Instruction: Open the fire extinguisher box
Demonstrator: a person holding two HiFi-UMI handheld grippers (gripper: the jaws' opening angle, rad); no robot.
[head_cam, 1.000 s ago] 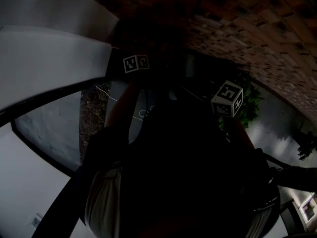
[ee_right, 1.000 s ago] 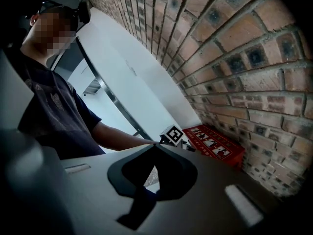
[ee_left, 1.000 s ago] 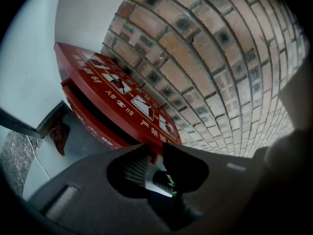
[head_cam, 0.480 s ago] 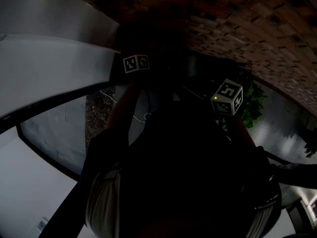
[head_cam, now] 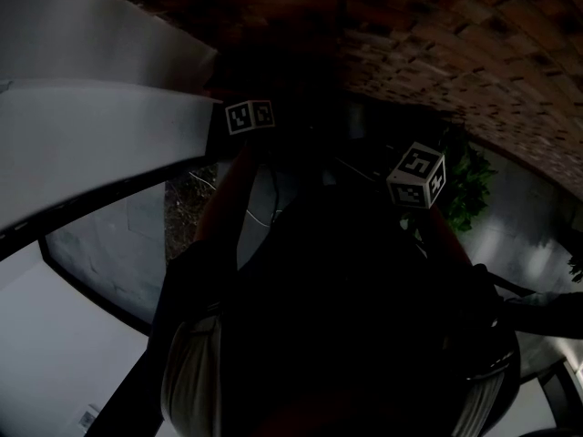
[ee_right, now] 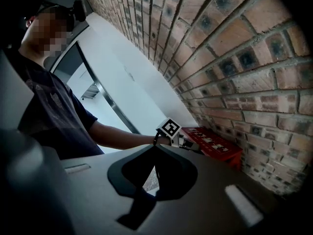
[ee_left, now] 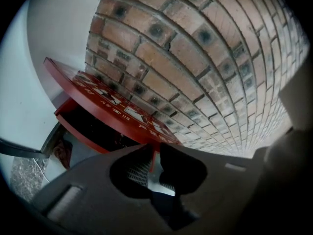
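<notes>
Brick wall (ee_left: 205, 58): fills the upper right of both gripper views; the work goes on at its base line.
Fire extinguisher box (ee_left: 80, 133): red, set against the brick wall, next to a pale panel (ee_left: 29, 97).
Lid (ee_left: 112, 104): red with pale lettering, front edge tilted up off the box; a dark gap below it shows the inside.
Left gripper (ee_left: 151, 168): jaws have just been closing; now narrow, pinching the lid's thin front lip between them.
Right gripper (ee_right: 155, 163): held back, well apart from the box; jaws together, nothing between.
Step (judged): raising the lid; box partly open.
Next move (judged): firm pinch, then swing the lid up in an arc about its wall-side edge. The lip is thin and could slip out.
</notes>
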